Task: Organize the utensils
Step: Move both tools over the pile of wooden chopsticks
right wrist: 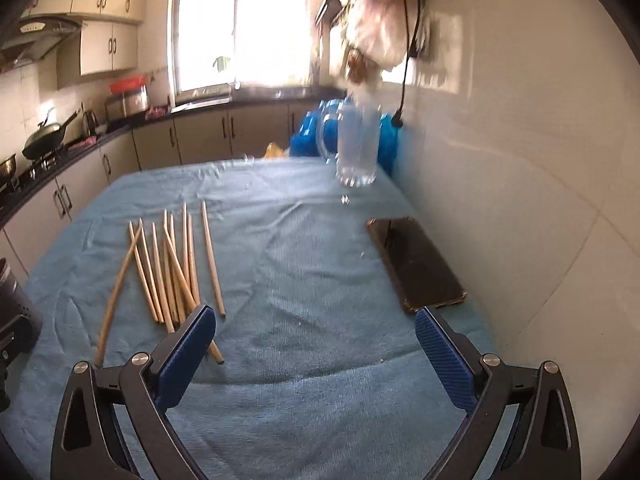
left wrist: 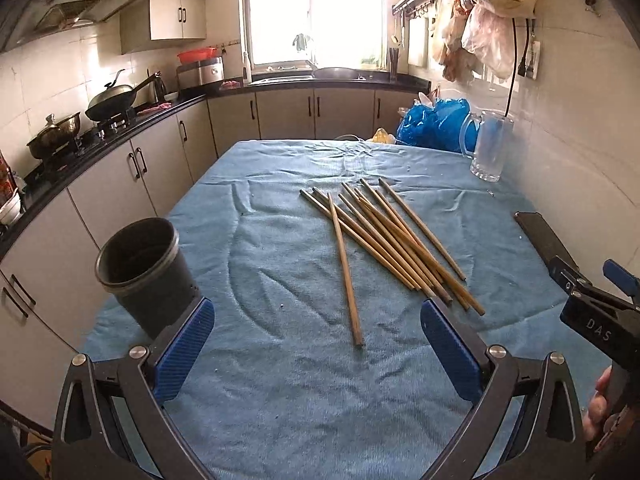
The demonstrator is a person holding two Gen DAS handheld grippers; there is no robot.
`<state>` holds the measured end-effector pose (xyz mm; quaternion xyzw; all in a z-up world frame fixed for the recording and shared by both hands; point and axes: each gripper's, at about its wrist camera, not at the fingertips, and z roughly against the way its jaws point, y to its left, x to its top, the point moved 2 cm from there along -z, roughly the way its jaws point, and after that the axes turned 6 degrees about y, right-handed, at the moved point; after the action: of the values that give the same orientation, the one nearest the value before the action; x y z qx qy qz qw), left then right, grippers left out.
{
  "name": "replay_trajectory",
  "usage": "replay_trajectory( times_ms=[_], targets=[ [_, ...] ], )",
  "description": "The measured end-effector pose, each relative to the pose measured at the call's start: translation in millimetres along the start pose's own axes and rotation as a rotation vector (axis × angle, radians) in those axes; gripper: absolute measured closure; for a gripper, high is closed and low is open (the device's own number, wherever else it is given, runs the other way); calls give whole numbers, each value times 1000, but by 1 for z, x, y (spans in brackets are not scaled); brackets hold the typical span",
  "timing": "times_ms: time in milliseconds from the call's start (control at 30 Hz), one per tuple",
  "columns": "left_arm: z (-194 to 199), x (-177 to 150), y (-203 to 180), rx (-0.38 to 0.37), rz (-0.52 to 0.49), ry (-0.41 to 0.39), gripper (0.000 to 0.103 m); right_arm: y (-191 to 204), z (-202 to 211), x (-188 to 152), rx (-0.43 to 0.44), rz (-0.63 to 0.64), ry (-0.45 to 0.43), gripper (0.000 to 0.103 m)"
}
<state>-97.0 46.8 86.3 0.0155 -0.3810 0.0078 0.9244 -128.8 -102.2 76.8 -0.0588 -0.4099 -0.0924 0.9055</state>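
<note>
Kitchen counters, a stove and a bright window ring a table spread with a wrinkled blue cloth (left wrist: 280, 380), which likely keeps things from sliding. Above its near edge the left gripper (left wrist: 318, 344) hangs with its blue-padded jaws spread wide and nothing between them; the right gripper (right wrist: 316, 350) is likewise wide open and empty, its left pad just over the near ends of the sticks. Both seem poised for a first pick, since no utensil is in the holder yet. Just beyond the left gripper's left pad stands a dark cylindrical plastic holder (left wrist: 144, 272), upright with its mouth open, probably the destination, kept at the near left corner within easy reach. A loose fan of slender wooden chopsticks (left wrist: 384, 240) lies flat mid-table, well apart from the holder. Their long axes run from far left to near right in the left view, one stray stick crossing the others and pointing nearly straight toward the camera. Farther right lie a dark flat phone (right wrist: 416, 264) and a clear glass mug (right wrist: 356, 148) by the tiled wall.
</note>
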Motion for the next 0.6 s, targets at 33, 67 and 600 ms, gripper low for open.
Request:
replay_trajectory(
  times_ms=[33, 67, 600],
  targets=[
    [2, -1, 1, -2, 2, -2, 0, 2, 2, 1, -2, 6, -4, 1],
    [4, -1, 2, -3, 5, -4, 0, 4, 5, 0, 0, 11, -5, 1],
    [32, -10, 17, -11, 32, -53, 0, 11, 36, -1, 27, -16, -87, 1]
  ],
)
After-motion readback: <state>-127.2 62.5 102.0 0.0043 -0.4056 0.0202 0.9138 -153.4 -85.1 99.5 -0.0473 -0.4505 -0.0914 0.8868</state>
